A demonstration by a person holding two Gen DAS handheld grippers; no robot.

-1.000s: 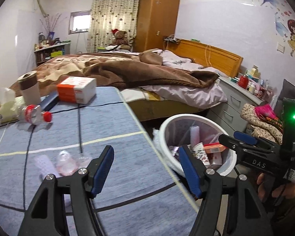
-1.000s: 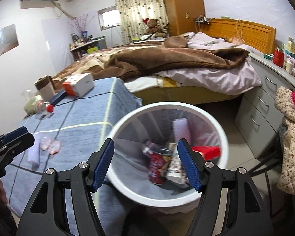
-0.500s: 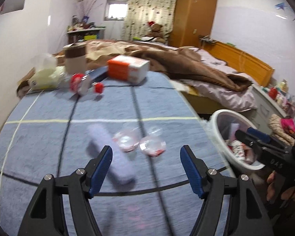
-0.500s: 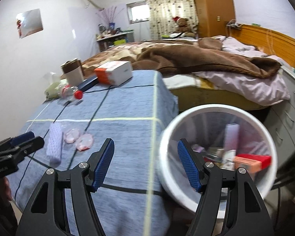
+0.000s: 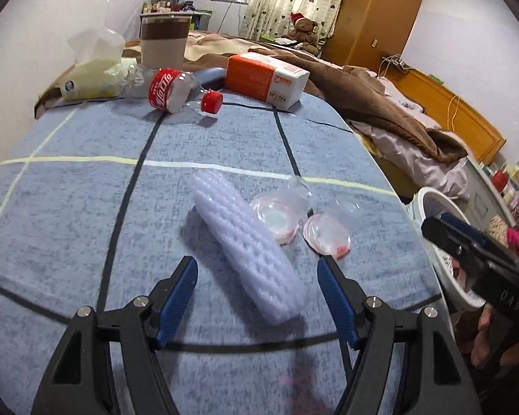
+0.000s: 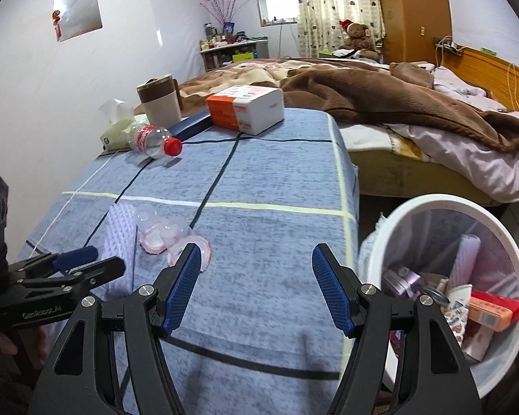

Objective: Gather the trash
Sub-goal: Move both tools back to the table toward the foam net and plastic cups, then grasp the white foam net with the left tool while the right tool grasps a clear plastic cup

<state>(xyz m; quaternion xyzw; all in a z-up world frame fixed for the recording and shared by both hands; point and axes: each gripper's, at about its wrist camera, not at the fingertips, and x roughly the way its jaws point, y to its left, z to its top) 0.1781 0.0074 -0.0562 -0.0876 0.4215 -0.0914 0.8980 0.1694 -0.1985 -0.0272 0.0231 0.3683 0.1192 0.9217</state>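
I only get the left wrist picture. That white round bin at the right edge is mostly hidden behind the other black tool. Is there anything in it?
Observer: Yes. The right wrist view looks down into the white round bin, and a red-orange carton lies on the heap inside.
Operator: Any foam in there?
Observer: A white ribbed foam sleeve stands leaning in it.
Operator: And is anything gripped over there?
Observer: No. The right gripper is open, with nothing between its blue pads.

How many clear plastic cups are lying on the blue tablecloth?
2. One clear cup lies against the white foam sleeve; the other cup sits just to its right, nearer the trash bin. None appear hidden.
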